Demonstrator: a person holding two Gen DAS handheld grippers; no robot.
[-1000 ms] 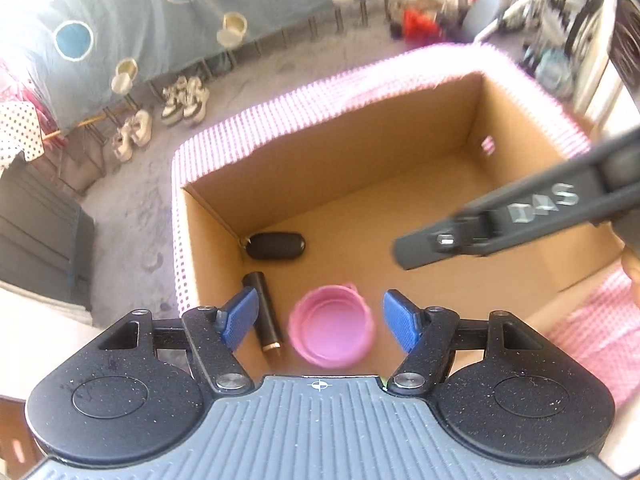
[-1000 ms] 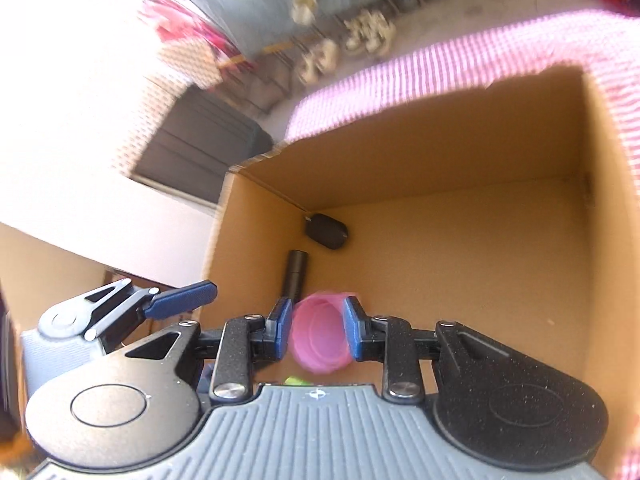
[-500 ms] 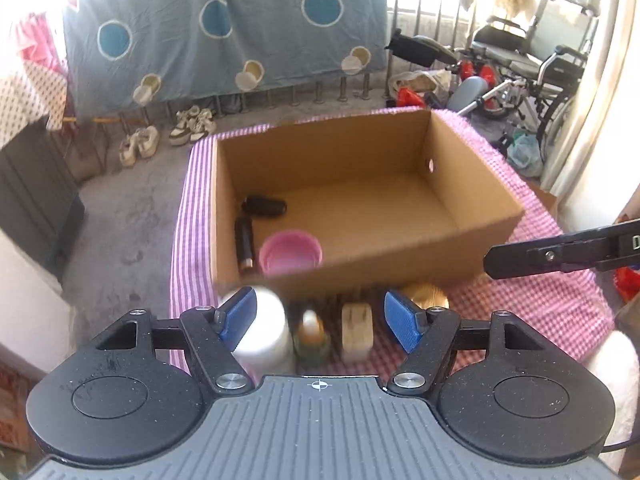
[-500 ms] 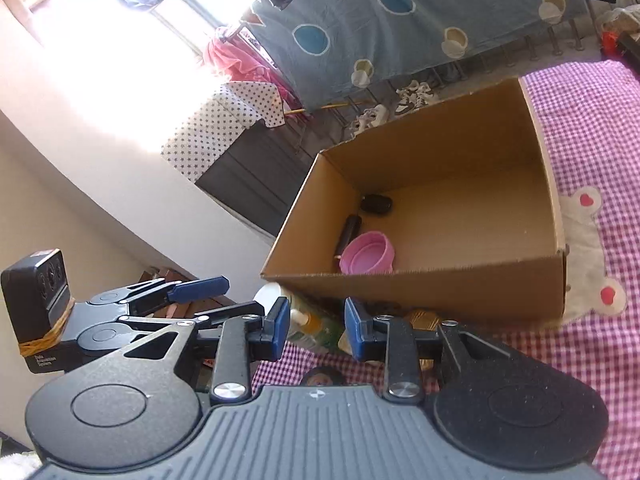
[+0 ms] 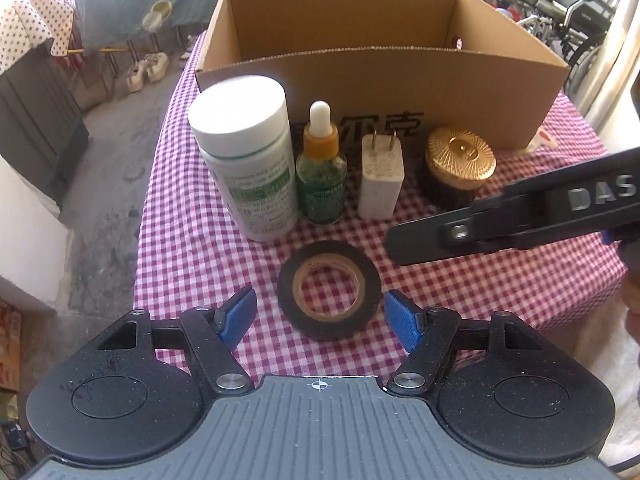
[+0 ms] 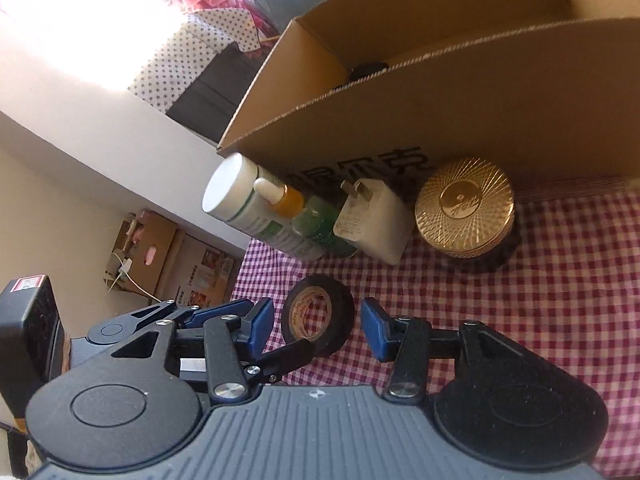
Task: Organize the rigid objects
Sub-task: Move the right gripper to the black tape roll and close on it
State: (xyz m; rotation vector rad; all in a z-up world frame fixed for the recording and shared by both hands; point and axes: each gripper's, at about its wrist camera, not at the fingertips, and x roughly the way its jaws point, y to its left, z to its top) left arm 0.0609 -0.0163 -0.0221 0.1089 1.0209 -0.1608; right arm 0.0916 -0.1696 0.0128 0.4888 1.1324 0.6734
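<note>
A black tape roll (image 5: 329, 289) lies flat on the checked cloth, between the fingers of my open, empty left gripper (image 5: 326, 316). Behind it stand a white bottle (image 5: 247, 152), a green dropper bottle (image 5: 321, 172), a white plug adapter (image 5: 380, 174) and a gold-lidded jar (image 5: 460, 164), in a row before the cardboard box (image 5: 400, 76). My right gripper (image 6: 318, 326) is open and empty, just right of the tape roll (image 6: 318, 320); its finger crosses the left wrist view (image 5: 500, 220). The row also shows in the right wrist view: bottle (image 6: 248, 204), adapter (image 6: 376, 224), jar (image 6: 466, 208).
The box (image 6: 460, 92) holds a dark object (image 6: 366, 69) just seen over its rim. The table's left edge drops to a concrete floor (image 5: 108, 184). A wheelchair (image 5: 560, 4) stands behind the box at right. A cardboard carton (image 6: 144, 252) sits on the floor at left.
Both grippers pulled back out of the box and came down low in front of it. The right gripper let go of the pink lid inside the box. The left gripper now straddles the tape roll.
</note>
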